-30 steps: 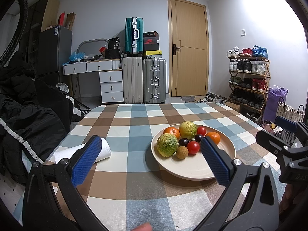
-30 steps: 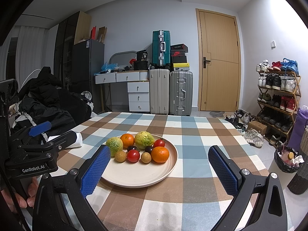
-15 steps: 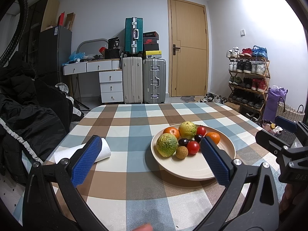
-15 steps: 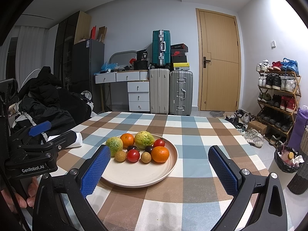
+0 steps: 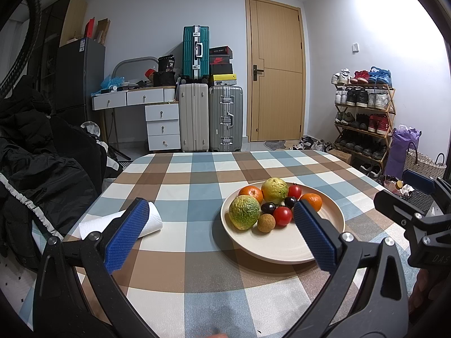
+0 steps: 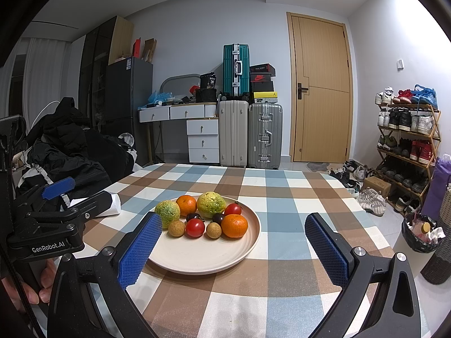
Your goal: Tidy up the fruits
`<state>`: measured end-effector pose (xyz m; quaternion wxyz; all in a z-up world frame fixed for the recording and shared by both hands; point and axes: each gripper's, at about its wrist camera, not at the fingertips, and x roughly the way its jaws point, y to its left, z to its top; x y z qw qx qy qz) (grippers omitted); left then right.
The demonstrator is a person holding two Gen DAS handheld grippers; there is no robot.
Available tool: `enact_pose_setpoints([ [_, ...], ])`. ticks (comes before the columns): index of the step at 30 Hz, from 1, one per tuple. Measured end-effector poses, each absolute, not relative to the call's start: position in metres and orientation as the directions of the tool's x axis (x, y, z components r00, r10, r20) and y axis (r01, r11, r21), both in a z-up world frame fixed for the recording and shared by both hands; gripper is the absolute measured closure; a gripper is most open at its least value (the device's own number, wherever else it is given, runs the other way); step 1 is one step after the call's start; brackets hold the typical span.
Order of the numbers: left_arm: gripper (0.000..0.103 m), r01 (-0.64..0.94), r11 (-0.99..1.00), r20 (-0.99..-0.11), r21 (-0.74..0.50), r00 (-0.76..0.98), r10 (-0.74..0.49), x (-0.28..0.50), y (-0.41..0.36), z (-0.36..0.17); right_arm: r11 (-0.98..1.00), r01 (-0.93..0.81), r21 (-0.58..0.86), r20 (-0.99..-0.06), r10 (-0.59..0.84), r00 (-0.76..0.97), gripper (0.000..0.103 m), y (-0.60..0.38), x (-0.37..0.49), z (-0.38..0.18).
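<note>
"GenRobot.AI" is printed in white on the left gripper (image 5: 220, 226) body, seen in the right wrist view; a bag on the desk (image 6: 180, 112) behind the plate (image 6: 225, 256) shows "36". The plate sits on the checked table (image 6: 282, 197). Its fruits (image 6: 207, 217) cluster on the far half, spread in a band running left to right: green citrus, oranges, tomatoes, dark plums, brown longans. Left of the plate lies a paper roll (image 5: 150, 222), its axis left-right. Both grippers are spread wide and empty, hovering near the plate; the right gripper (image 6: 232, 238) frames it.
</note>
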<state>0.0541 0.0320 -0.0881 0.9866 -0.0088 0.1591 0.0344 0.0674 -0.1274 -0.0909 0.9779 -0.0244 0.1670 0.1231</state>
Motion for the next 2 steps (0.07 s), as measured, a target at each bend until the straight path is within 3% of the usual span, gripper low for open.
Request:
enact_pose_setpoints([
  [2, 0.001, -0.070, 0.997, -0.315, -0.006, 0.947, 0.065, 0.0533, 0.0320, -0.0871, 0.969, -0.249, -0.006, -0.333, 0.233, 0.914, 0.000, -0.1274, 0.0674, -0.0909],
])
